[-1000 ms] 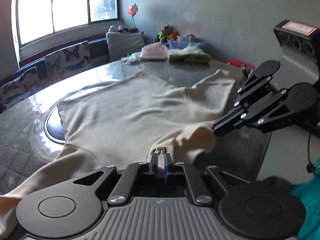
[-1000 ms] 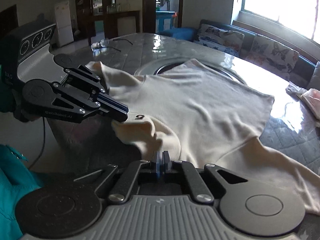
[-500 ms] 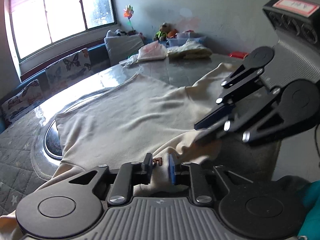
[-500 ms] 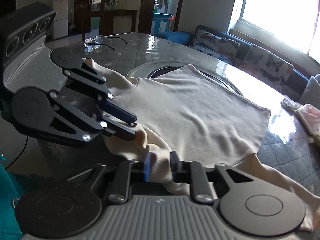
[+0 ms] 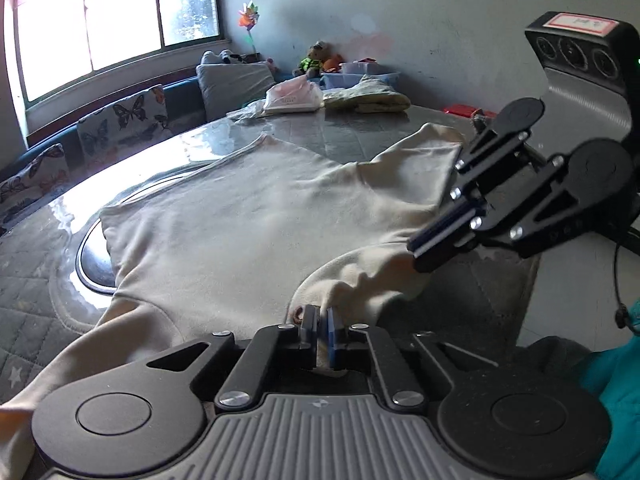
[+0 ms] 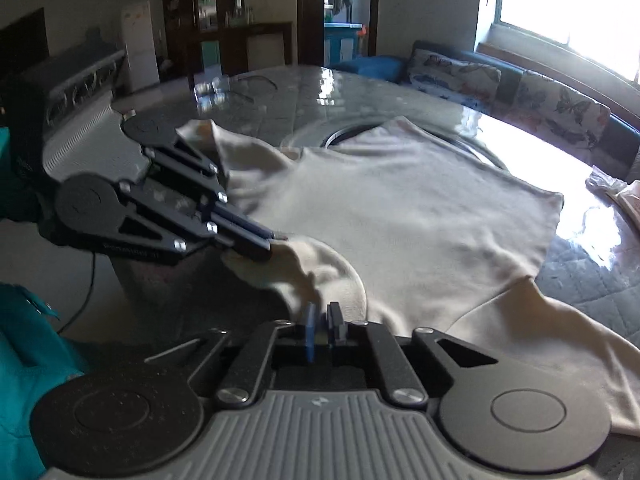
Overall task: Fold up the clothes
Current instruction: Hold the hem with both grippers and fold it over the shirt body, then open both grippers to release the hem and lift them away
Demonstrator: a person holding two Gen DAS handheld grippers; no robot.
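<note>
A cream long-sleeved shirt (image 5: 248,232) (image 6: 420,220) lies spread flat on a round grey table (image 5: 352,140), neck toward me and sleeves trailing off both sides. In the left wrist view, my left gripper (image 5: 320,320) is shut on the neckline beside a small brown label. Further along the same neckline my right gripper (image 5: 420,256) pinches the edge. In the right wrist view, the right gripper (image 6: 322,316) has fabric between its pads while its jaws are opening slightly. The left gripper (image 6: 264,250) grips the collar to its left. The collar hangs bunched between the two.
Folded clothes (image 5: 296,98) and a yellowish pile (image 5: 368,98) sit at the table's far side. A bench with butterfly cushions (image 5: 120,120) runs under the window. A round inset (image 5: 92,268) marks the table's middle. A teal sleeve (image 5: 616,380) shows at the near edge.
Both grippers were shut just short of the neckline, then spread their fingers over its edge, and now stand closed on the fabric. The collar is gathered between them.
</note>
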